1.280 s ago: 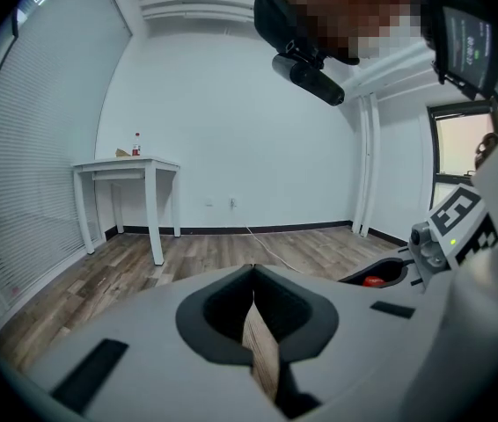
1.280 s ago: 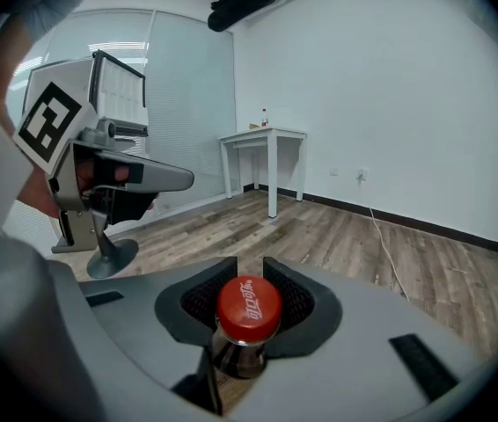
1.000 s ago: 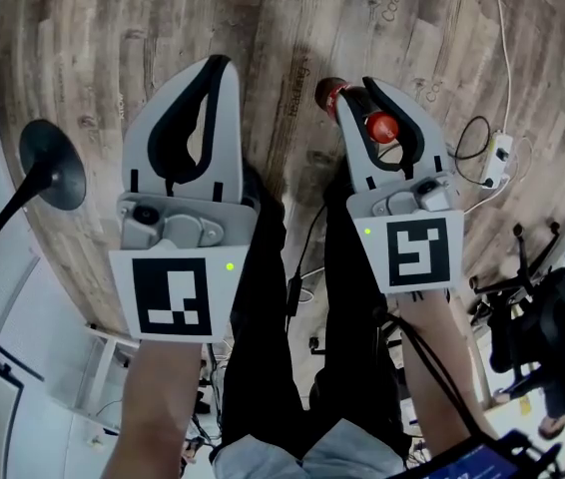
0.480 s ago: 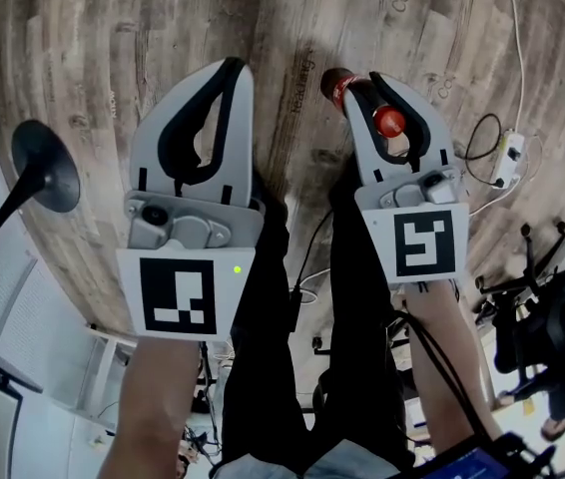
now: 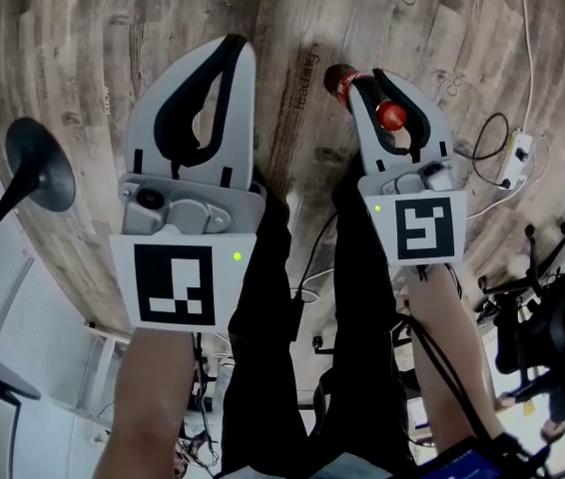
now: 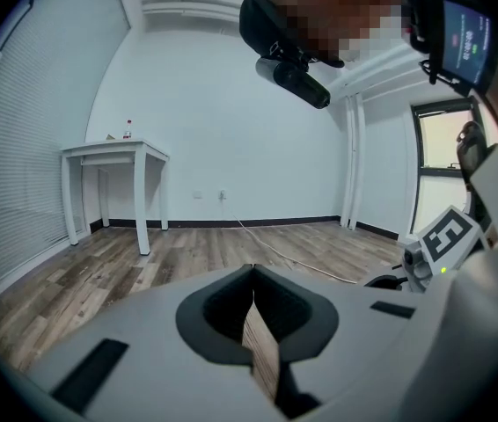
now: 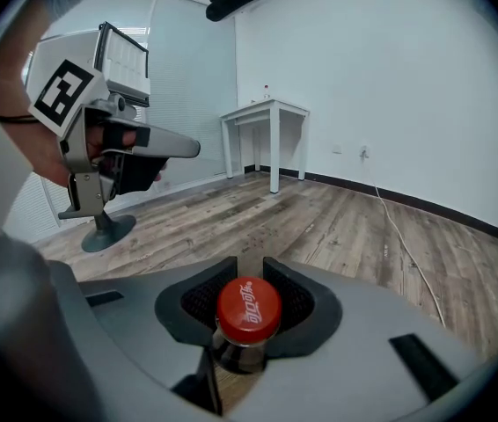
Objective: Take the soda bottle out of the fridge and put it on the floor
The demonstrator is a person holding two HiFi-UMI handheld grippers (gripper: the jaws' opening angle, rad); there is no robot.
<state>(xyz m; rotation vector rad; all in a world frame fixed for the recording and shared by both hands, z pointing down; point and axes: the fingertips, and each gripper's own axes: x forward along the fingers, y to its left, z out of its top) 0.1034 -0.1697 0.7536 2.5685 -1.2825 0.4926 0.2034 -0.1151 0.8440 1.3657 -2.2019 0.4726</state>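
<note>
HELD BY THE NECK: I grip the soda bottle [image 7: 248, 309] in my right gripper [image 5: 374, 80], its two black pads [image 7: 194, 304] pinching the neck just beneath the red cap [image 7: 248, 306], which faces the camera. The bottle's body, with its red label, hangs below the jaws over the wood-plank floor [image 5: 113, 58]. Whether its base touches the boards I cannot tell.

To the bottle's left, well apart from it, my left gripper [image 6: 252, 272] carries nothing. Its jaws are pressed together at the tips, and only floorboards show through the slit behind them. Both tools slope downward in front of my black trouser legs [image 5: 282, 297], which stand nearer to me than the bottle.

Farther left of the bottle than the empty gripper, a round black stand base [image 5: 41, 166] rests on the floor. To the bottle's right a white cable [image 5: 518, 58] runs across the boards to a small white plug block [image 5: 515, 154]. Beyond the bottle, near the room's corner, stands a white table [image 7: 271, 117].
</note>
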